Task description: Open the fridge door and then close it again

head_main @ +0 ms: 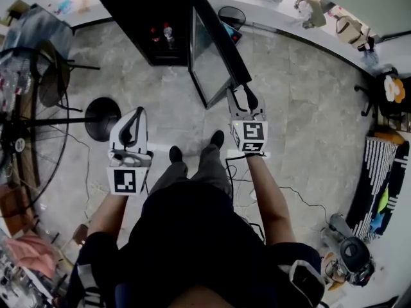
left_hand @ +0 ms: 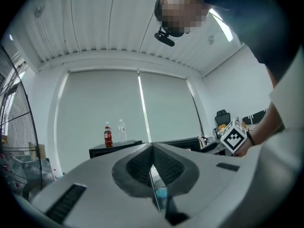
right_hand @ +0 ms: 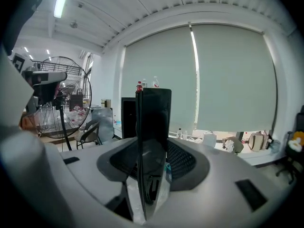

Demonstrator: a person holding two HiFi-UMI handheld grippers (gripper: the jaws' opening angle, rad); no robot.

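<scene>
Fridge [head_main: 144, 18] stood at the far side of the floor, ahead of the person, with its door [head_main: 209, 56] swung open toward them. Right gripper [head_main: 243, 96] was clamped on the door's free edge, one jaw on each side. Left gripper [head_main: 133, 126] was clenched on nothing, off to the door's left and clear of it. Two bottles [head_main: 164, 34] stood on top.

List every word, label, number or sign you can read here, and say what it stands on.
No text can be read in any view.
Red drink bottle on the black fridge: label too small to read.
Clear plastic bottle beside it: label too small.
Black-and-white square markers on the cubes of the left gripper and right gripper: patterns only, no letters.
</scene>
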